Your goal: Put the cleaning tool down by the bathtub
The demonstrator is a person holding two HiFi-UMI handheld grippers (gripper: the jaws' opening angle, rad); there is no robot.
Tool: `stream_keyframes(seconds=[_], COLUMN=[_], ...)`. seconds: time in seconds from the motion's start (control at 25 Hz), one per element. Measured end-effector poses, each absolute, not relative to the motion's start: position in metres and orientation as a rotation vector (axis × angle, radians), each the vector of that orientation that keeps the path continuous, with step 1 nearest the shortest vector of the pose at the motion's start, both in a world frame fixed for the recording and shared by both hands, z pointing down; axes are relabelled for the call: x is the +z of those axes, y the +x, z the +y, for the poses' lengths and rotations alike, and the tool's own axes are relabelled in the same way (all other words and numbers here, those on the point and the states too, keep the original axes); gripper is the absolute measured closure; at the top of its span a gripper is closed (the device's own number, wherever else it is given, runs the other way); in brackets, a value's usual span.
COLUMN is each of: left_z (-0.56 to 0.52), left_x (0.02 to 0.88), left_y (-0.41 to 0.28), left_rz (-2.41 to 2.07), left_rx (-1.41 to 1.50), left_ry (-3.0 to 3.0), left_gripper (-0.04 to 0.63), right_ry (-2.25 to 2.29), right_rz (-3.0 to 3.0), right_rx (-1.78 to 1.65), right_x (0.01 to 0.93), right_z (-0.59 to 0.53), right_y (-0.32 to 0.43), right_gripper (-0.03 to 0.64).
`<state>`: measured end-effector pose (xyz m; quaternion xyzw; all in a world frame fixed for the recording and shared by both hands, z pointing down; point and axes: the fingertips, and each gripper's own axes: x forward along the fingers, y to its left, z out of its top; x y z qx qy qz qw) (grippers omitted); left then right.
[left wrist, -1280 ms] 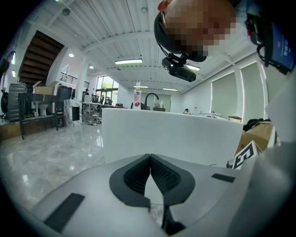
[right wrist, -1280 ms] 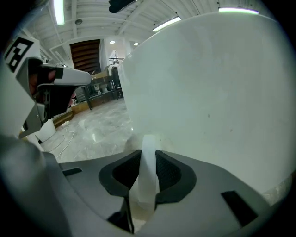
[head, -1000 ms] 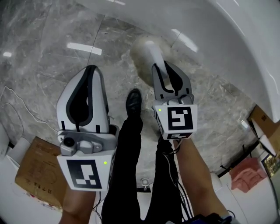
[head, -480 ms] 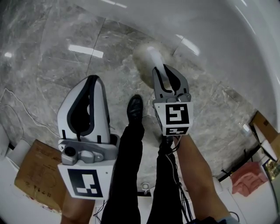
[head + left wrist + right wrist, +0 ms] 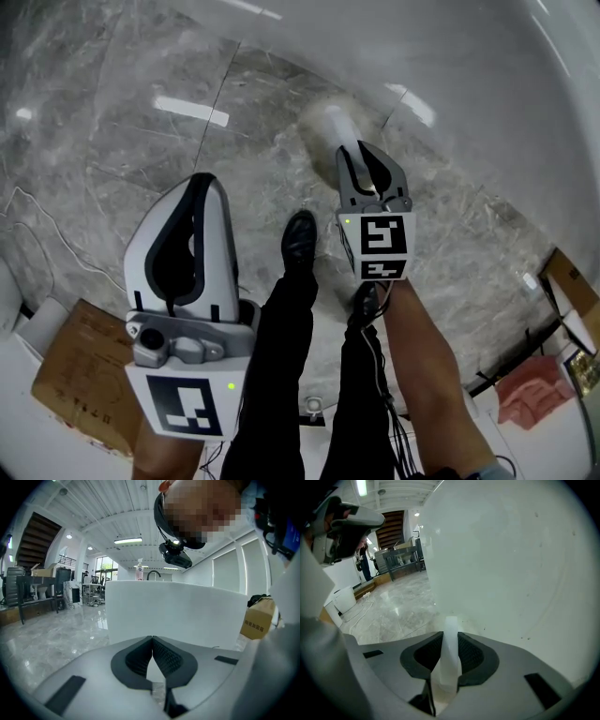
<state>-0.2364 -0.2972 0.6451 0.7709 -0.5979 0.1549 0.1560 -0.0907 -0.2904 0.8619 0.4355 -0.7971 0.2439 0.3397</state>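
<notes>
The cleaning tool [image 5: 330, 123] has a white handle and a pale fluffy head, and it hangs over the marble floor close to the white bathtub [image 5: 459, 66]. My right gripper [image 5: 362, 152] is shut on the handle [image 5: 450, 654], which sticks out past the fingertips toward the bathtub wall [image 5: 511, 564]. Whether the head touches the floor I cannot tell. My left gripper [image 5: 200, 184] is held higher at the left, apart from the tool. In the left gripper view the left gripper [image 5: 151, 640] is shut with nothing between its pads, and it faces the bathtub's outer wall [image 5: 178, 611].
The person's black shoe [image 5: 299, 234] and legs stand between the two grippers. A cardboard box [image 5: 75, 361] lies at the lower left, with a thin cable [image 5: 28, 220] on the floor. Another box [image 5: 569, 281] and a pink cloth [image 5: 532, 394] are at the right.
My right gripper has sunk toward the floor with the cleaning tool in it, staying close beside the bathtub. The left gripper has kept its place.
</notes>
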Motion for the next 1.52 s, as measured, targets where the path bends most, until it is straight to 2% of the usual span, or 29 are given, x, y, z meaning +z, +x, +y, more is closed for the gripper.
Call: stream_keyframes(seconds=[0.72,0.88,1.32,1.52], left_z=[-0.299,-0.300,-0.305,-0.306], left_x=[0.649,0.649,0.629,0.605], left_y=[-0.231,-0.229,-0.212,-0.205], left_rz=[-1.713,-1.712,-1.721,-1.736], left_rx=[0.441,0.443,0.413,0.392], left_ry=[2.200,2.200,2.225,2.240], left_gripper=[0.578,0.578,0.578,0.578], right_ry=[1.125,1.134,1.151,1.185], right_rz=[-2.051,-2.042,-2.071,-2.102], right_rx=[0.605,0.621,0.611,0.616], right_x=[0.886,0.889,0.858,0.820], right_z=[-0.304,-0.305,-0.307,-0.306], right_y=[-0.085,-0.081,-0.074,-0.075], right_gripper=[0.509,0.472,0.489,0.517])
